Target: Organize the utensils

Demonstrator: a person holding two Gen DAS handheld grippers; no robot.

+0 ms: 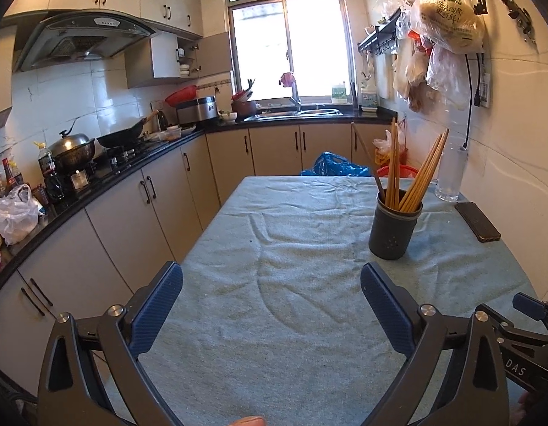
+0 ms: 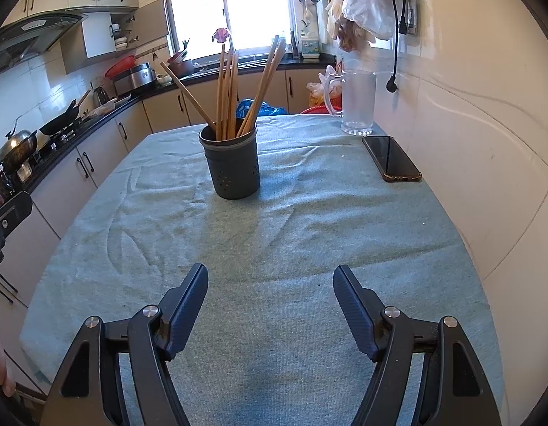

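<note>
A dark grey utensil cup (image 1: 394, 229) (image 2: 231, 165) stands upright on the table's pale green cloth (image 1: 274, 248) (image 2: 274, 234). Several wooden chopsticks (image 1: 414, 174) (image 2: 227, 92) lean out of it. My left gripper (image 1: 272, 273) is open over the near left part of the cloth, with nothing between its blue pads; the cup is ahead and to its right. My right gripper (image 2: 270, 277) is open too and empty, with the cup straight ahead and a little left. Part of the right gripper's black frame (image 1: 526, 323) shows at the left wrist view's lower right.
A dark phone (image 1: 477, 220) (image 2: 391, 158) lies by the right wall, a clear glass jug (image 1: 451, 170) (image 2: 357, 104) behind it. A kitchen counter (image 1: 107, 177) with a wok and pots runs along the left; plastic bags (image 1: 448, 17) hang on the wall.
</note>
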